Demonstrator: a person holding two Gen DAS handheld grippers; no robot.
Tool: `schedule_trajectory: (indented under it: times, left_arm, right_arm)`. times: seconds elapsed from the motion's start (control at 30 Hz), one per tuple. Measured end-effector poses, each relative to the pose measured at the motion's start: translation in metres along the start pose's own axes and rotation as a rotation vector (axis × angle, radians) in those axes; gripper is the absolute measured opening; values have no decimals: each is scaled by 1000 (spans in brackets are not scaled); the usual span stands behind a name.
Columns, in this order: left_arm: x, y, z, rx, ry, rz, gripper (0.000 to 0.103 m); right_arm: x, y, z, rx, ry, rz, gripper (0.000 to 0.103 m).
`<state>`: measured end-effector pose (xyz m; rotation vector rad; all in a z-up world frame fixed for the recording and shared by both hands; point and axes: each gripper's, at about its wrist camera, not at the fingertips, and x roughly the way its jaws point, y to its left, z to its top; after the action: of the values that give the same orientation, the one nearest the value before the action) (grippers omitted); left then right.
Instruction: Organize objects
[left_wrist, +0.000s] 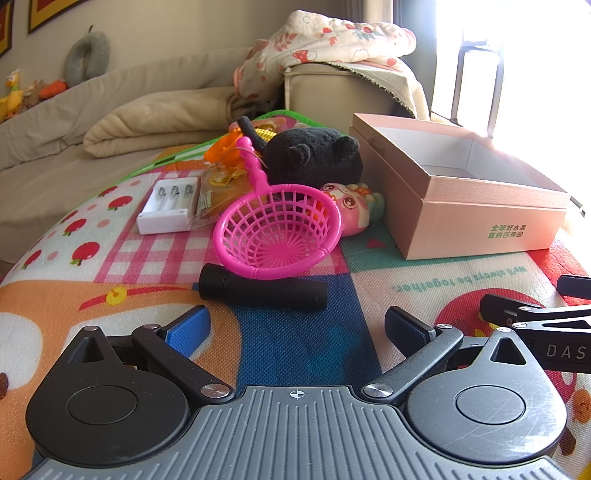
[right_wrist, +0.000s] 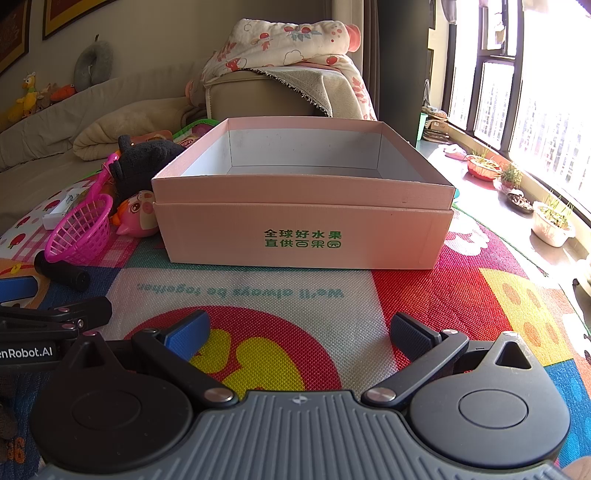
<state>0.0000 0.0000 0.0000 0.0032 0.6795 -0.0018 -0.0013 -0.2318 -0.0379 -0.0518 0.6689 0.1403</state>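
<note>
Both claws stood wide apart and gripped nothing: the left gripper (left_wrist: 297, 325) hung at the lower centre of its view over the play mat (left_wrist: 306, 343), just short of a black cylinder (left_wrist: 263, 291). Above it lay a pink toy basket (left_wrist: 277, 236), a black plush (left_wrist: 314, 155) and a white case (left_wrist: 168, 206). The right gripper (right_wrist: 299, 332) faced the empty pink box (right_wrist: 303, 229) at mid-frame.

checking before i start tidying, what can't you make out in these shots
- Box floor: right wrist view, the near wall hides most of it.
- Orange toy and clear packet: left wrist view, partly behind the pink basket; contents unreadable.
- Black plush: both views, its lower part is hidden by the basket and the pink doll.
- Window: left wrist view, washed out by glare.
</note>
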Motion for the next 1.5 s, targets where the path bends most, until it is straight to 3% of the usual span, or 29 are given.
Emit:
schedule_trajectory:
  times: [1.5]
  left_arm:
    - [-1, 1, 0, -3, -1, -8, 102]
  right_arm:
    - [-1, -2, 0, 1, 14, 15, 103]
